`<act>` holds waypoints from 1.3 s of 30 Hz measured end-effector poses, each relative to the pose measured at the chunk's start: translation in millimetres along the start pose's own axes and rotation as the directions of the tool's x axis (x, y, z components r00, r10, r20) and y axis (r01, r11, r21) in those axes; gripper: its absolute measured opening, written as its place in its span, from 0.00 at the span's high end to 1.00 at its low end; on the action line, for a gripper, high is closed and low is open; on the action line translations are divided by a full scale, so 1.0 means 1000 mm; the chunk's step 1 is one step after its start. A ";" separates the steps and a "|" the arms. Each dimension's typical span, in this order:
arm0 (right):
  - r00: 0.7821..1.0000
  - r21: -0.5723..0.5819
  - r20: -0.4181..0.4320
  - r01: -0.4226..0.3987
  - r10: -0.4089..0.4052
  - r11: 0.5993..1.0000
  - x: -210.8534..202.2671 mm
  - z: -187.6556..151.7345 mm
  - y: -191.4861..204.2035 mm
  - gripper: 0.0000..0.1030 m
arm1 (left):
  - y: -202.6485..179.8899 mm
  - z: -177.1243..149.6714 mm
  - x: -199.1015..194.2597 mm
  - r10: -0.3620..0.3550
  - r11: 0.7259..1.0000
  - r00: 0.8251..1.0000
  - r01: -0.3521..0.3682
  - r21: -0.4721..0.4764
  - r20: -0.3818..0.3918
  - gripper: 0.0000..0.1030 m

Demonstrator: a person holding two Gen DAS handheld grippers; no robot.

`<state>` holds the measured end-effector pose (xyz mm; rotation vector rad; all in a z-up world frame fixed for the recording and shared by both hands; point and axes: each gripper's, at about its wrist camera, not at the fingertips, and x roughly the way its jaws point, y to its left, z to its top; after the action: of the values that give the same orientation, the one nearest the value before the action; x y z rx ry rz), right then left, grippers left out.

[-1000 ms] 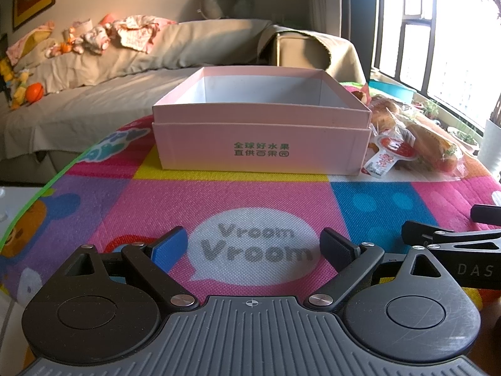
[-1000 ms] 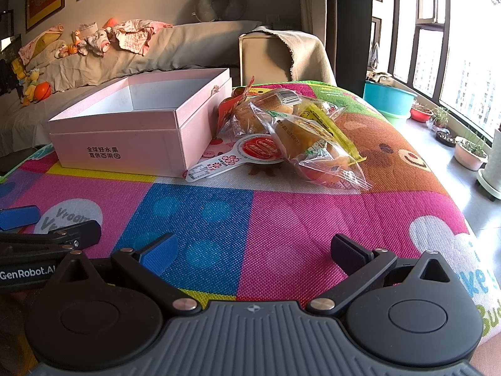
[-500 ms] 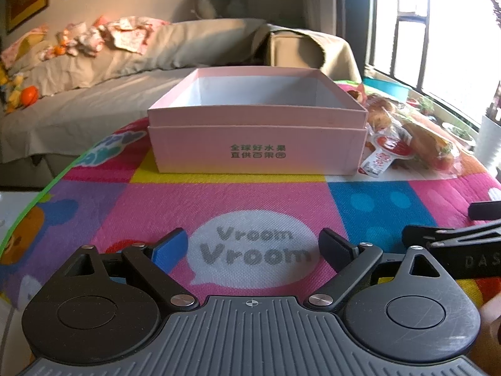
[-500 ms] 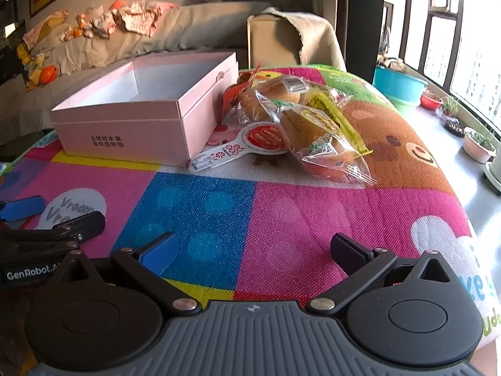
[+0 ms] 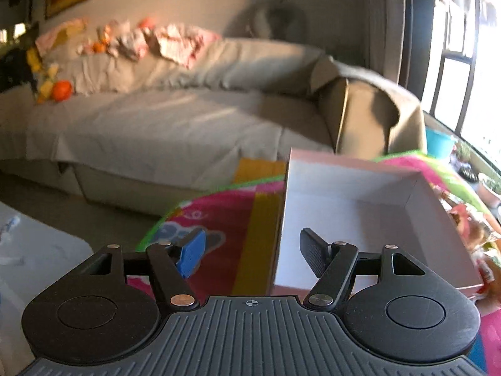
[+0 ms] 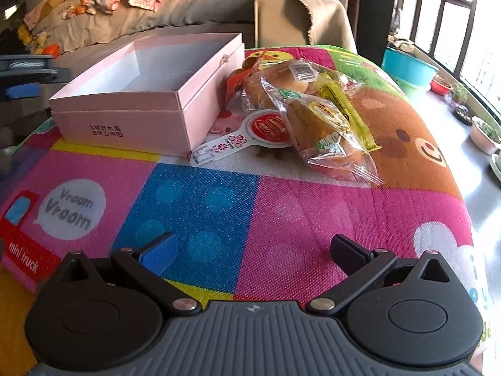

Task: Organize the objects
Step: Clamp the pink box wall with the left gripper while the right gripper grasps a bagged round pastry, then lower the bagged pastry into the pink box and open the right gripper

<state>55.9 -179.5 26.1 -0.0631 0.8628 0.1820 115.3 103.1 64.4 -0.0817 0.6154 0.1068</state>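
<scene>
A grey sofa (image 5: 175, 125) with scattered clothes and toys fills the background, well behind everything else. In front of it a colourful play mat (image 6: 250, 206) covers the surface that carries the things; whether a bench lies under it cannot be told. The pink box (image 6: 150, 94) stands open and empty towards the mat's far left corner, its printed side facing the near edge. Just beside the box's right wall, towards the far right part of the mat, lies a heap of wrapped buns (image 6: 313, 116), with a white paddle-shaped label (image 6: 244, 141) touching the heap and reaching towards the box's near right corner. The left tool (image 5: 250, 253) hangs over the box's near left corner, its jaws closing with the box's left wall between them but not touched. The right tool (image 6: 253, 250) hovers wide apart over the near edge of the mat, holding nothing.
</scene>
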 end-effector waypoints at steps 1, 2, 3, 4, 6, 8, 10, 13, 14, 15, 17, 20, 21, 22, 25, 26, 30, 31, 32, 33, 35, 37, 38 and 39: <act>1.000 -0.002 -0.006 -0.025 0.024 1.000 -0.002 0.001 -0.003 0.00 | 0.000 0.001 0.006 -0.008 1.000 1.000 0.008 0.004 -0.020 0.29; 0.998 0.007 -0.004 -0.056 0.056 0.998 -0.005 0.003 -0.007 0.00 | -0.001 0.000 0.013 -0.018 1.000 0.999 0.018 0.008 -0.042 0.29; 0.997 0.023 0.014 -0.081 0.080 0.996 -0.011 0.006 -0.011 0.00 | -0.002 -0.002 0.017 -0.026 1.000 0.998 0.027 0.011 -0.060 0.29; 0.996 0.025 0.048 -0.082 0.080 0.996 -0.018 0.010 -0.015 0.00 | -0.003 -0.004 0.020 -0.036 0.999 0.996 0.037 0.015 -0.076 0.29; 0.990 -0.016 0.143 -0.017 0.019 1.000 -0.032 0.020 -0.018 0.00 | -0.005 -0.008 0.026 -0.065 0.998 0.994 0.065 0.000 -0.091 0.32; 0.973 -0.079 0.224 0.067 -0.047 0.995 -0.041 0.029 -0.019 0.00 | -0.009 -0.007 0.030 -0.074 0.997 0.991 0.072 -0.024 -0.109 0.43; 0.963 -0.139 0.260 0.111 -0.072 0.984 -0.042 0.038 -0.019 0.00 | -0.011 -0.008 0.031 -0.094 0.995 0.988 0.088 -0.053 -0.122 0.62; 0.963 -0.208 0.262 0.120 -0.063 0.971 -0.031 0.053 -0.020 0.00 | -0.020 -0.011 0.025 -0.071 0.997 0.992 0.070 -0.007 -0.103 0.63; 0.966 -0.214 0.253 0.114 -0.057 0.970 -0.025 0.058 -0.022 0.00 | -0.022 -0.012 0.022 -0.074 0.997 0.992 0.075 0.008 -0.098 0.63; 0.969 -0.207 0.241 0.104 -0.052 0.973 -0.018 0.063 -0.024 0.00 | -0.024 -0.014 0.021 -0.077 0.997 0.992 0.079 0.016 -0.095 0.63; 0.975 -0.177 0.216 0.089 -0.050 0.980 -0.005 0.071 -0.035 0.00 | -0.024 -0.014 0.019 -0.085 0.996 0.992 0.087 0.016 -0.093 0.64; 0.990 -0.084 0.134 0.050 -0.038 0.995 0.022 0.083 -0.053 0.00 | -0.019 -0.015 0.019 -0.107 0.994 0.990 0.108 0.001 -0.092 0.66; 0.994 -0.039 0.103 0.027 -0.023 0.999 0.029 0.082 -0.060 0.06 | -0.018 -0.015 0.018 -0.117 0.993 0.989 0.117 -0.004 -0.090 0.66; 0.997 -0.002 0.072 0.008 -0.008 1.000 0.034 0.081 -0.066 0.13 | -0.016 -0.016 0.018 -0.126 0.992 0.988 0.126 -0.010 -0.086 0.66; 0.999 0.018 0.041 -0.002 0.001 1.000 0.030 0.075 -0.068 0.43 | -0.011 -0.019 0.016 -0.144 0.989 0.987 0.143 -0.029 -0.076 0.67; 0.999 0.024 0.032 -0.003 0.003 1.000 0.025 0.074 -0.068 0.46 | -0.010 -0.019 0.016 -0.144 0.989 0.987 0.142 -0.029 -0.076 0.69; 0.997 0.012 0.072 -0.023 0.022 1.000 -0.019 0.077 -0.060 0.47 | -0.014 -0.018 0.012 -0.115 0.993 0.991 0.116 0.010 -0.064 0.78; 0.996 0.007 0.081 -0.031 0.031 0.999 -0.028 0.082 -0.056 0.47 | -0.014 -0.019 0.012 -0.115 0.993 0.991 0.116 0.013 -0.062 0.78; 0.995 0.010 0.089 -0.050 0.049 0.999 -0.038 0.087 -0.053 0.47 | -0.015 -0.018 0.012 -0.114 0.993 0.992 0.115 0.013 -0.061 0.79; 0.993 0.018 0.092 -0.078 0.076 0.997 -0.045 0.097 -0.048 0.47 | -0.015 -0.018 0.013 -0.112 0.993 0.992 0.113 0.015 -0.061 0.79; 0.987 0.046 0.086 -0.137 0.133 0.989 -0.050 0.118 -0.038 0.47 | -0.017 -0.018 0.013 -0.103 0.994 0.993 0.104 0.027 -0.060 0.80; 0.976 0.081 0.093 -0.203 0.196 0.976 -0.047 0.145 -0.023 0.47 | -0.018 -0.018 0.013 -0.094 0.995 0.994 0.096 0.035 -0.063 0.81; 0.968 0.095 0.105 -0.236 0.226 0.967 -0.045 0.156 -0.014 0.47 | -0.019 -0.018 0.013 -0.091 0.995 0.994 0.094 0.037 -0.067 0.81; 0.958 0.103 0.124 -0.272 0.259 0.957 -0.041 0.171 -0.003 0.47 | -0.019 -0.017 0.013 -0.088 0.995 0.994 0.091 0.037 -0.071 0.81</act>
<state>158.6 -166.2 167.9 0.1754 0.7686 0.3829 118.2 83.1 43.5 -0.0741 0.6817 0.0048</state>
